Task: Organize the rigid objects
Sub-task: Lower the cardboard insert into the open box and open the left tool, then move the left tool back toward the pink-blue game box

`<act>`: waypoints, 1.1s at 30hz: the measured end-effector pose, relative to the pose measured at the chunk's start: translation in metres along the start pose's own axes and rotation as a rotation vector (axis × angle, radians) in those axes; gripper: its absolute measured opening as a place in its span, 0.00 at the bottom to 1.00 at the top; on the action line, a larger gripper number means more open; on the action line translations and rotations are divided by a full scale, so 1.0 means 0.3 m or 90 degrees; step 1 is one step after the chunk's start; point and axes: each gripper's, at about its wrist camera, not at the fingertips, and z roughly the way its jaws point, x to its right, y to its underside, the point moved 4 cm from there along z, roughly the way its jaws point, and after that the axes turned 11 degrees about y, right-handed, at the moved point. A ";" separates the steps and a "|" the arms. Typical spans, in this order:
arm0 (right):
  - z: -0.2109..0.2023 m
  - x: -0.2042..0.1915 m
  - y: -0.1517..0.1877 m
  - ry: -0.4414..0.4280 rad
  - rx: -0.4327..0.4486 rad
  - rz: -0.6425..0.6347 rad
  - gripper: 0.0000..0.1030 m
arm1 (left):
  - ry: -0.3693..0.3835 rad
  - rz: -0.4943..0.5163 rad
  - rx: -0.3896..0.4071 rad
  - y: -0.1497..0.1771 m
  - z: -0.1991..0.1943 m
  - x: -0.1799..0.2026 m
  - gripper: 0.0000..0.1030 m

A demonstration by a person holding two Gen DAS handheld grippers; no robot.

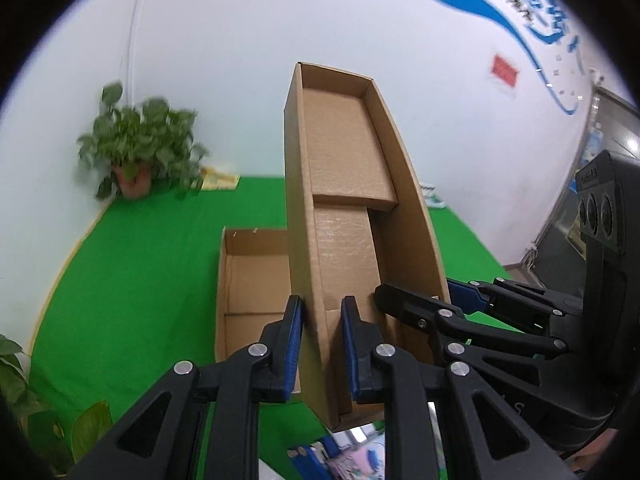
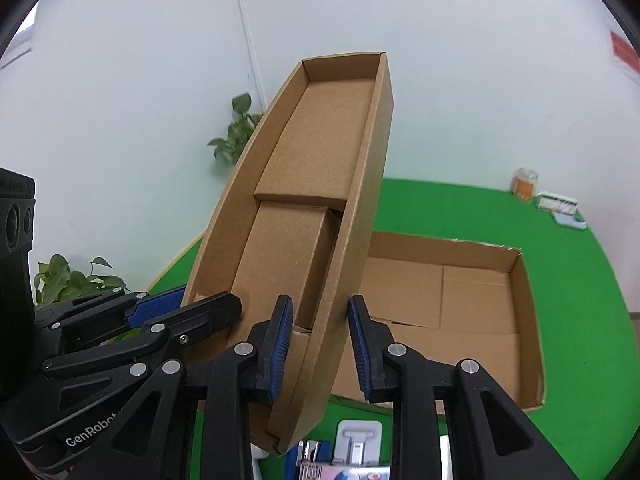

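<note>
1. The green felt-covered counter is way below, so any slip means a long drop.
2. The long brown cardboard tray hangs tilted in mid-air above the shallow open cardboard box; its loose inner flaps could slide out.
3. The left claw and right claw each pinch just one thin side wall, so it could twist or tear.

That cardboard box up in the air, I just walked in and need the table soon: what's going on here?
A person is lifting the long cardboard box with both handheld grippers. The left gripper pinches one side wall, the right gripper the opposite wall. The box is tilted, clear of the green table. A second open box lies on the table below.
</note>
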 end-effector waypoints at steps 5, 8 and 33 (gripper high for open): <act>0.241 -0.056 0.003 -0.033 -0.072 0.009 0.26 | -0.021 -0.041 -0.046 0.047 0.115 -0.131 0.17; 0.370 -0.086 0.019 -0.043 -0.110 0.014 0.26 | -0.025 -0.068 -0.076 0.075 0.194 -0.212 0.17; 1.018 -0.175 0.272 -0.170 -0.309 0.107 0.50 | -0.092 -0.105 -0.138 0.255 0.320 -0.385 0.18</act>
